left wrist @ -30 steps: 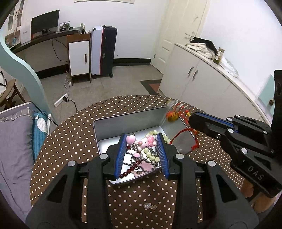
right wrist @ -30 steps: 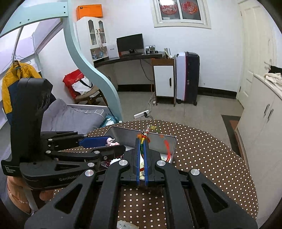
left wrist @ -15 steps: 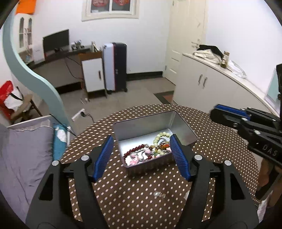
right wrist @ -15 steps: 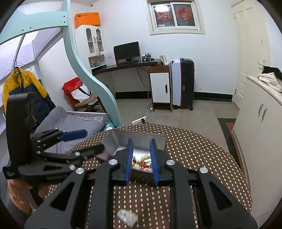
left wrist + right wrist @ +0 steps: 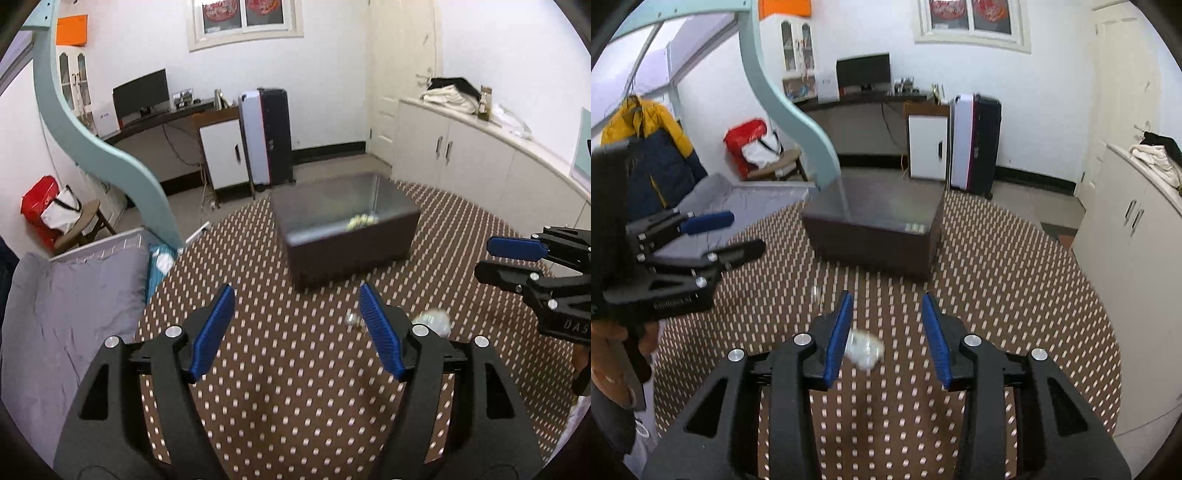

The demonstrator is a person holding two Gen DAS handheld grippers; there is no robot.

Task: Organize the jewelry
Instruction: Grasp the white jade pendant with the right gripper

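A metal tin (image 5: 351, 254) (image 5: 875, 240) holding beads stands on the round dotted table; green beads (image 5: 360, 221) show over its wall. My left gripper (image 5: 297, 332) is open and empty, held back from the tin. My right gripper (image 5: 886, 332) is open and empty too. A small clear jewelry piece (image 5: 352, 319) (image 5: 815, 293) lies on the cloth near the tin. A whitish crumpled piece (image 5: 864, 349) (image 5: 436, 321) lies between the right gripper's fingers, closer to the left one. The frames are blurred.
The brown dotted tablecloth (image 5: 295, 387) covers the table. White cabinets (image 5: 1137, 258) stand to the right. A grey bed (image 5: 66, 302) lies to the left. A suitcase (image 5: 267, 136) and a desk stand at the far wall.
My right gripper let go of the red-string piece over the tin and opened. Both grippers pulled back from the tin toward the table's near side, and the left one opened wider.
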